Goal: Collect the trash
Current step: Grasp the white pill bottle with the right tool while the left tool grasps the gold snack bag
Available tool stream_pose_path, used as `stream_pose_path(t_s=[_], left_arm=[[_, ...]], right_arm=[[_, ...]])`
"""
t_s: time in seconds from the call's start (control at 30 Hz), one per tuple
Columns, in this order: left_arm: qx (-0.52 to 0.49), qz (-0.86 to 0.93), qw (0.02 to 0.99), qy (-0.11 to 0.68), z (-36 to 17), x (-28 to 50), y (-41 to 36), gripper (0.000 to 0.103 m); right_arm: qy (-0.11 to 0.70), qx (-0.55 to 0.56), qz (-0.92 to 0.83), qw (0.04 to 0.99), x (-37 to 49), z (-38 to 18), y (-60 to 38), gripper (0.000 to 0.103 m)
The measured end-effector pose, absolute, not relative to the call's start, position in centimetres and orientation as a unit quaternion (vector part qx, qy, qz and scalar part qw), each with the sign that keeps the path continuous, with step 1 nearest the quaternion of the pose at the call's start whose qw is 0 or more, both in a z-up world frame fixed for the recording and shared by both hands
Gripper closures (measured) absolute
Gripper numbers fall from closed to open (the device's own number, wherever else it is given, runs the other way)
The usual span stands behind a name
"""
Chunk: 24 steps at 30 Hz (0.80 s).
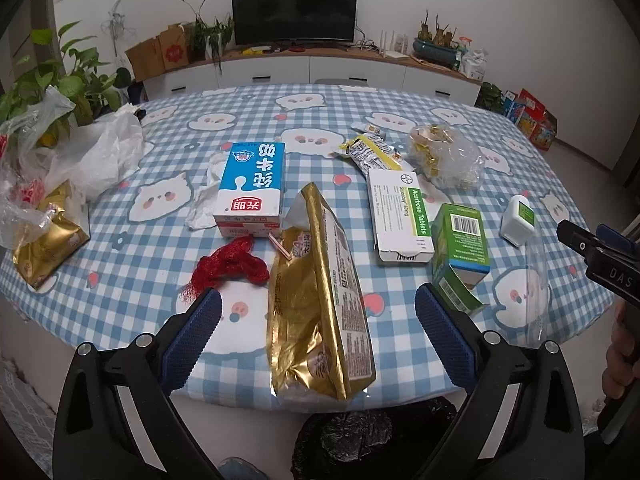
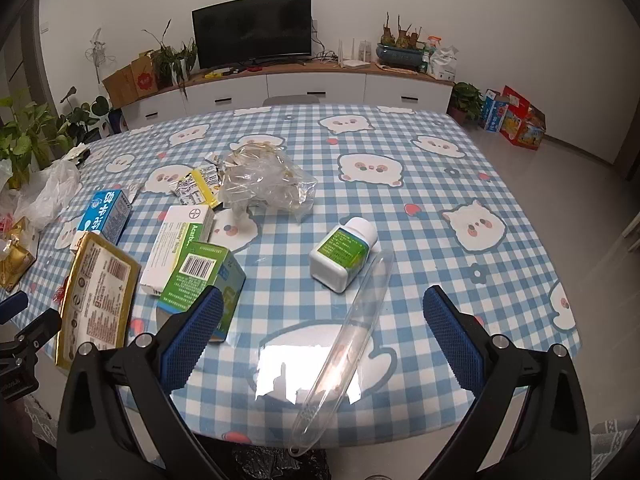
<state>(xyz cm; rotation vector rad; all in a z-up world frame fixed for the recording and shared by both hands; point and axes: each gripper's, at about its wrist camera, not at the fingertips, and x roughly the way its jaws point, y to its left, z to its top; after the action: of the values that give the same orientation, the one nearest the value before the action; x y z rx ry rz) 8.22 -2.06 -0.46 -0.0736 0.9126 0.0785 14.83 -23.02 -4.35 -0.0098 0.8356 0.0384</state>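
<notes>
Trash: crinkled gold foil bag [image 1: 320, 300] between splayed left gripper [image 1: 318, 322]; right gripper [image 2: 324, 320] splayed, empty.

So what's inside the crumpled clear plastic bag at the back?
Through the clear bag yellowish scraps show, possibly wrappers; crumpled film blurs them, so I can't say exactly what they are. Anything beneath the bag is hidden.

Each gripper is built from glossy black plastic arms with triangular cut-outs, fastened by round silver screws near the joints. The left gripper [image 1: 318, 308] is fitted with blue, finely ribbed pads [image 1: 191, 340]; the same blue textured pads [image 2: 452, 336] are seen on the right gripper [image 2: 324, 308]. White letters "DAS" are printed on the right gripper's black body. Bare skin of the right hand [image 1: 622, 356] is seen.
</notes>
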Motion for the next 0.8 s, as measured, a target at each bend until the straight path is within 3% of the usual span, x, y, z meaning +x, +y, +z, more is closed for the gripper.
stream_pose_path(t_s=[0.37, 0.8], left_arm=[[-0.026, 0.035, 0.874, 0.484, -2.8, 13.0, -2.3, 0.018], [-0.028, 0.026, 0.856, 0.515, -5.1, 14.6, -3.1, 0.043]], right_arm=[[0.448, -0.004, -0.004, 0.894, 21.5, -6.8, -24.8, 0.012], [0.497, 0.026, 0.000, 0.868, 25.1, -9.8, -24.9, 0.036]])
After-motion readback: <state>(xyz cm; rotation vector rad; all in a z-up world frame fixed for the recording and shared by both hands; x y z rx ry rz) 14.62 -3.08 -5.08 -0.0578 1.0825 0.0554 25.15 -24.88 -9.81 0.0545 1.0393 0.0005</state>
